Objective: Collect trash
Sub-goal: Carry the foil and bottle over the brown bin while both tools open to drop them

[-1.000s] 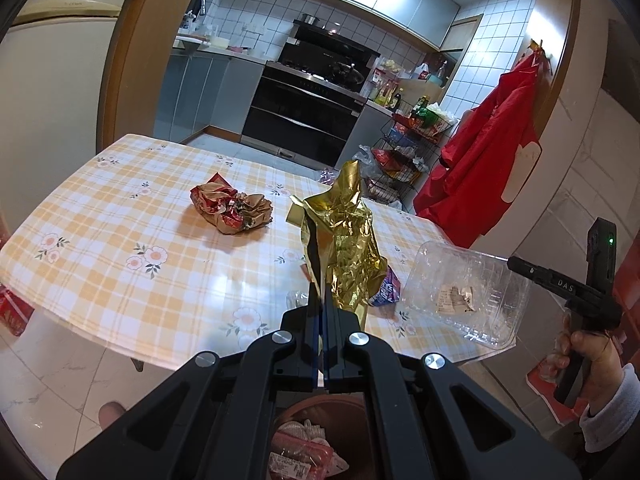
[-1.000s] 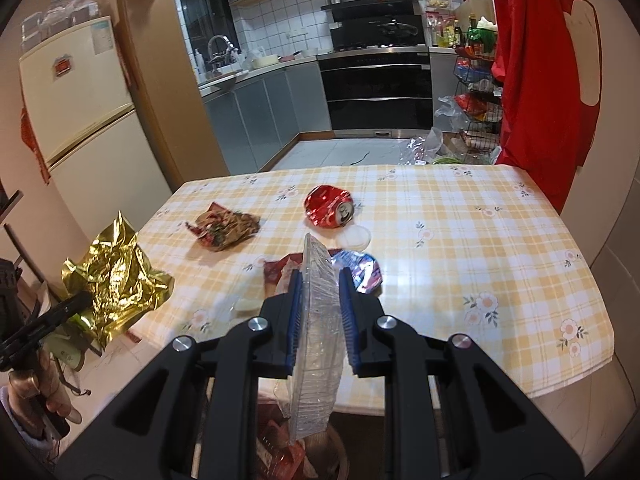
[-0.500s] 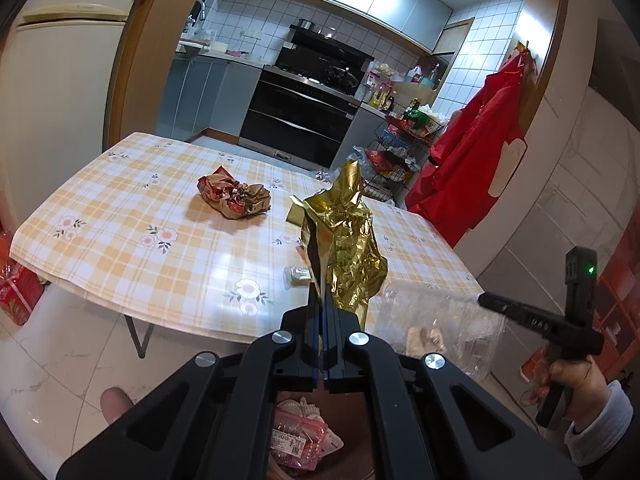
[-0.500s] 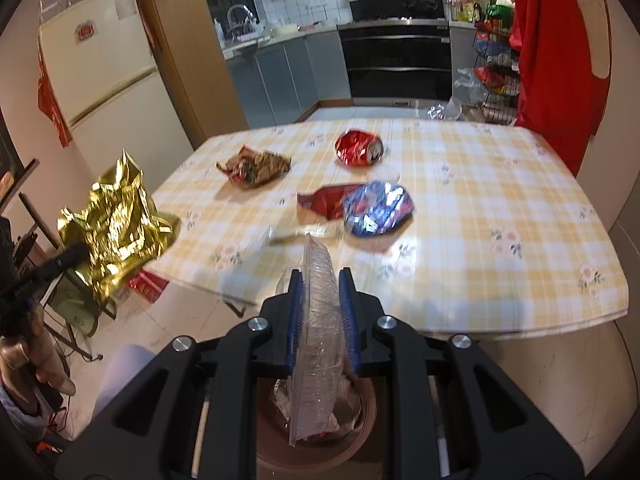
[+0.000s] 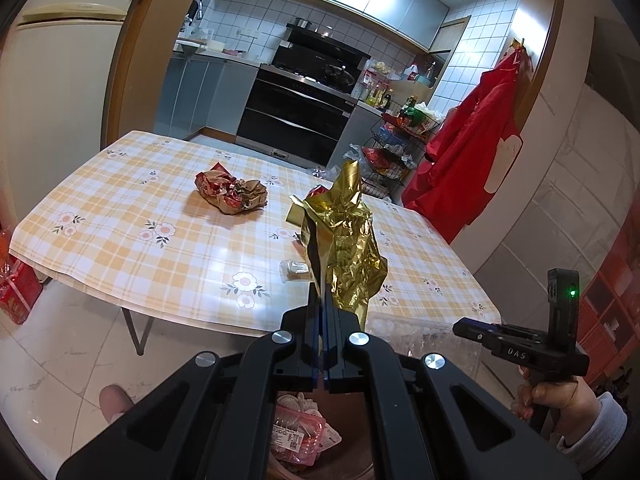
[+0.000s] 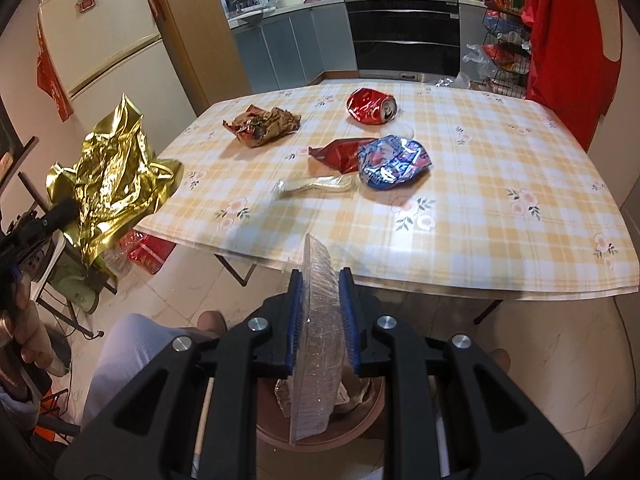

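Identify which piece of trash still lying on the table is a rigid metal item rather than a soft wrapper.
The crushed red can, lying on its side at the far part of the table. The crumpled brown wrapper, red wrapper and blue wrapper are all soft packaging.

Checked tabletop [image 6: 500,184], crushed red can [image 6: 371,106], brown wrapper [image 6: 264,124], red-and-blue foil packets [image 6: 384,158], clear wrapper [image 6: 316,186]

Behind the checked tabletop [image 6: 500,184] you see a black oven [image 5: 296,120], a cream refrigerator [image 6: 104,44], a wire rack [image 5: 394,156], and a red garment [image 5: 468,160] hanging beside it.
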Motion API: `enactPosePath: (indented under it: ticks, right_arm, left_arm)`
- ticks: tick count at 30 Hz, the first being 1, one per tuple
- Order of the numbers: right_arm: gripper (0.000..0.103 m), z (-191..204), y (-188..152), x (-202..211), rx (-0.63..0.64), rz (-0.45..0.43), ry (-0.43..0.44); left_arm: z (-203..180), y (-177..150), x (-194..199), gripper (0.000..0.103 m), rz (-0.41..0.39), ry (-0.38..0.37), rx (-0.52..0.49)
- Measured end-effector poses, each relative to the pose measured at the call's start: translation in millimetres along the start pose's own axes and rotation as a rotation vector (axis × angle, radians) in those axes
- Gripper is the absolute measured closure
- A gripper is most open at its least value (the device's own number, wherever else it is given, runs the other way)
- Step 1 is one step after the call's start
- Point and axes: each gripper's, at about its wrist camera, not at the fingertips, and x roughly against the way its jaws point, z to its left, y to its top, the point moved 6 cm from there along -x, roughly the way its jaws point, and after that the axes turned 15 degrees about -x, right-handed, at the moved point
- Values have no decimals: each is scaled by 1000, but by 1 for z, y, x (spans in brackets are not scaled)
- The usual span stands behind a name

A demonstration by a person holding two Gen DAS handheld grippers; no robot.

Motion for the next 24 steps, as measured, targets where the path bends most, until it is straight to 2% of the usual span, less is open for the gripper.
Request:
enactPosePath:
  ticks: [2,5,8,10,12,14,18,24]
  right_arm:
    - [77,2,-2,-3,1,14,5]
    - [60,6,-1,-1,17,-3,10]
    - [55,8,4,4,20,-28,10]
    - [43,8,10,10,19,-64,-5]
    - [22,6,16,17,19,-110,-26]
    - [12,4,22,26,22,-161,-52]
    - [7,-7,32,39,2,-217,-89]
    - [7,-26,41,43,-40,-242,-93]
  left_arm:
    - [-2,-1,-2,102,4,-5,-2]
    - [-6,-2,-4,102,9,-9,-8]
    - [-8,-3,-7,102,15,-15,-15]
    - [-11,-3,-8,102,17,-16,-28]
    - [-13,-3,-10,102,20,-20,-40]
    - [-16,-4,-12,102,24,-24,-50]
    - [-21,-7,-18,102,44,-36,-68]
    - [-38,-14,-29,102,84,-54,-120]
